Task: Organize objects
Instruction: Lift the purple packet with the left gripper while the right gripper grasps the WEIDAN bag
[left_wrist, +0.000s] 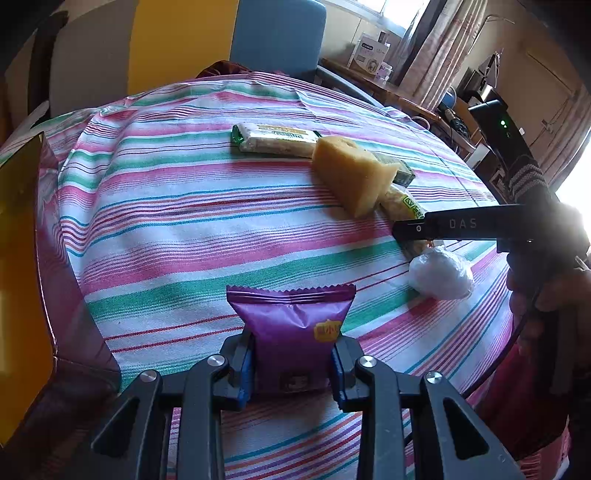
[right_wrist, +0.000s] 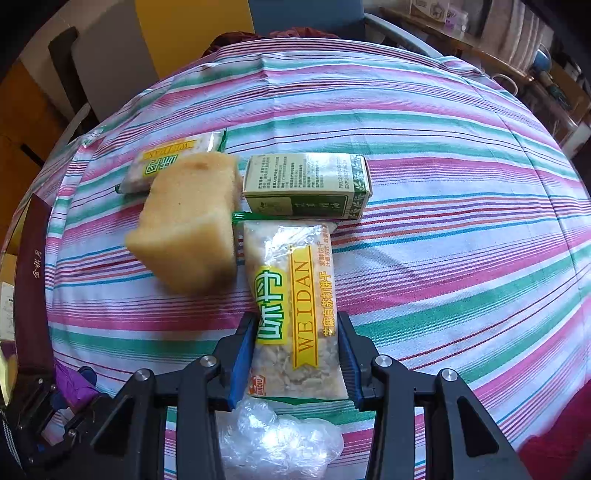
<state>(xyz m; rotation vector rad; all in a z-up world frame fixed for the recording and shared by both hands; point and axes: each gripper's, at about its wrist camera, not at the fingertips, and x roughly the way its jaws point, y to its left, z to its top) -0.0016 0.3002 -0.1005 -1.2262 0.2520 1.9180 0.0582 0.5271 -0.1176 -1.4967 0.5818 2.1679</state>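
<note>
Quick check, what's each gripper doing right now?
Left gripper: closed on the purple snack packet.
Right gripper: closed on the WEIDAN cracker pack.

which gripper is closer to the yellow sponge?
Right. The right gripper grips the Weidan packet right beside the sponge; the left gripper holds the purple packet, farther away.

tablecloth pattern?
Tablecloth: white with pink, green and thin blue and red stripes; clearest in right wrist view.
</note>
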